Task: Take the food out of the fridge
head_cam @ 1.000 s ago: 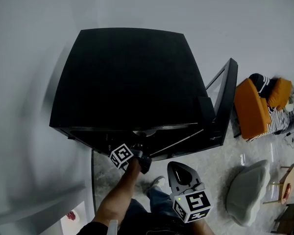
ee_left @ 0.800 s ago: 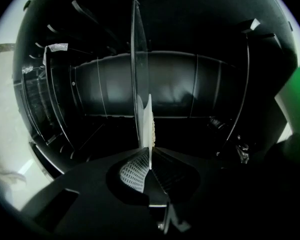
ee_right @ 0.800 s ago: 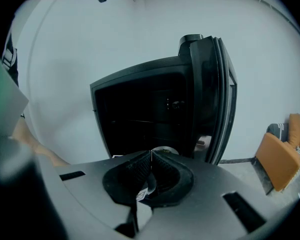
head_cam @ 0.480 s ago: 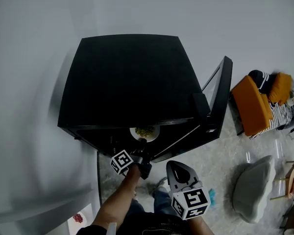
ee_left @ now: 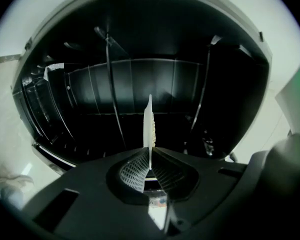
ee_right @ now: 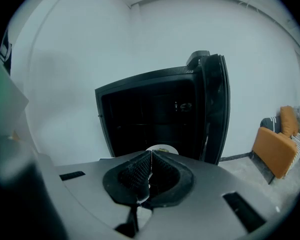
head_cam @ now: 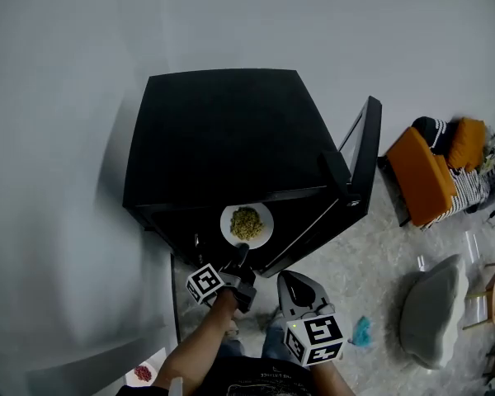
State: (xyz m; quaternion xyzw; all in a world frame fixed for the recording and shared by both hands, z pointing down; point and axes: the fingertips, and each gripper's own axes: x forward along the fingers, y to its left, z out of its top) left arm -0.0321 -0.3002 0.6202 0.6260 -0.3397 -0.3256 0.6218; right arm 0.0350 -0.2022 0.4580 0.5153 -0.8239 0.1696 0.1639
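Black ribbed pads of the left gripper (ee_left: 150,153) clamp the near rim of a white plate (head_cam: 266,230) of yellow-green food (head_cam: 246,223). The plate is held flat just outside the front edge of the black fridge (head_cam: 223,139), whose door (head_cam: 360,159) stands open. The right gripper (ee_right: 151,160) hangs closed and empty nearby.

An orange armchair (head_cam: 425,180) stands by the white wall (head_cam: 231,15); what looks like a grey beanbag (head_cam: 433,320) slumps on the pale floor (head_cam: 371,262) nearby.
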